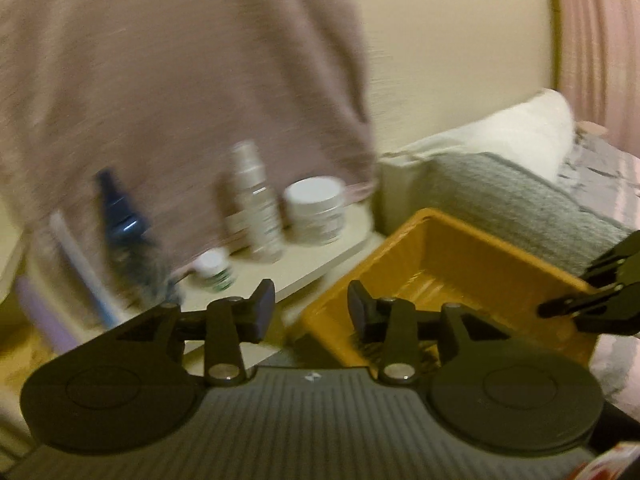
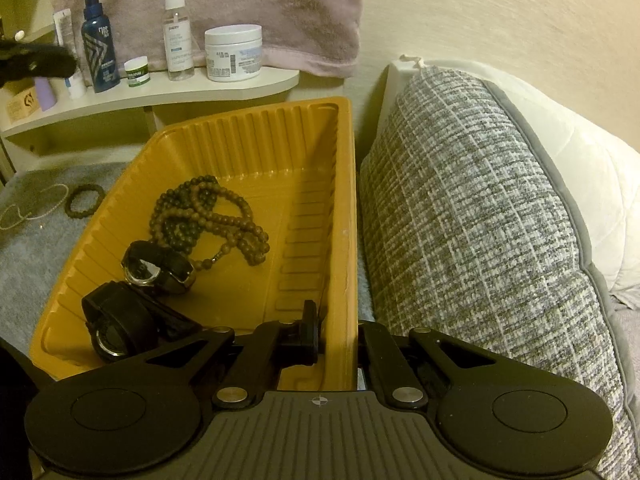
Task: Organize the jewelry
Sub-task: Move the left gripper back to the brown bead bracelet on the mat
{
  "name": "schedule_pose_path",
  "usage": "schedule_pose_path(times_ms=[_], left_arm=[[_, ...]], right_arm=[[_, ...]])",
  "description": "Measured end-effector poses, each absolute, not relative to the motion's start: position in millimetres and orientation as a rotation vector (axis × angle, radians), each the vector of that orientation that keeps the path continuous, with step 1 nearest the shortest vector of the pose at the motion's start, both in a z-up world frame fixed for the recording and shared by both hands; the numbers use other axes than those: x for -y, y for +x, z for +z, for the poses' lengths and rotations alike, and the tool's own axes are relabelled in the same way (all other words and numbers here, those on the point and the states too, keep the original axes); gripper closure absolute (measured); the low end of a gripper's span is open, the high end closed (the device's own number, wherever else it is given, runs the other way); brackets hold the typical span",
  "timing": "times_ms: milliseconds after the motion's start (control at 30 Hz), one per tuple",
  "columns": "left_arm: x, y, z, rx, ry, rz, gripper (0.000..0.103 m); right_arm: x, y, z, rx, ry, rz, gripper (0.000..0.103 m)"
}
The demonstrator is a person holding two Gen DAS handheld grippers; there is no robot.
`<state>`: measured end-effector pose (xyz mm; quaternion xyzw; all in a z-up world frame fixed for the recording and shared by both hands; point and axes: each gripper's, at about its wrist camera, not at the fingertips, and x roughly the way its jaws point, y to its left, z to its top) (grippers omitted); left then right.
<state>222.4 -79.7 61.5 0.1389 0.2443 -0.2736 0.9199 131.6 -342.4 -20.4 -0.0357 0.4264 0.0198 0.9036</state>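
An orange ribbed tray (image 2: 256,128) rests on a grey blanket. Inside it lie tangled brown and dark bead necklaces (image 2: 212,220) and two black-strapped watches (image 2: 160,268) (image 2: 120,320). My right gripper (image 2: 340,340) is shut on the tray's right wall near the front corner. Left of the tray, on the blanket, lie a dark bead bracelet (image 2: 84,202) and a thin pale chain (image 2: 32,208). My left gripper (image 1: 311,306) is open with nothing between its fingers. It hangs beside the tray's (image 1: 460,248) left corner, and its view is blurred.
A pale shelf (image 2: 224,86) behind the tray carries a blue bottle (image 2: 98,40), a clear spray bottle (image 2: 176,32), a white jar (image 2: 234,54) and a small green-labelled jar (image 2: 137,72). A pinkish towel (image 2: 248,0) hangs above. A grey woven pillow (image 2: 480,220) lies against the tray's right side.
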Motion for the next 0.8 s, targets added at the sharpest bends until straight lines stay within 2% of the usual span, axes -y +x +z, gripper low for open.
schedule_pose_path(times_ms=[400,800], left_arm=[[5.5,201.1,14.1,-0.567,0.216,-0.299,0.045],[20.8,180.7,-40.0,-0.574,0.262,-0.292,0.044]], right_arm=[[343.6,130.7,-21.8,-0.883,-0.069,0.039,0.099],[343.9,128.8,-23.4,-0.885,-0.068,0.039,0.099]])
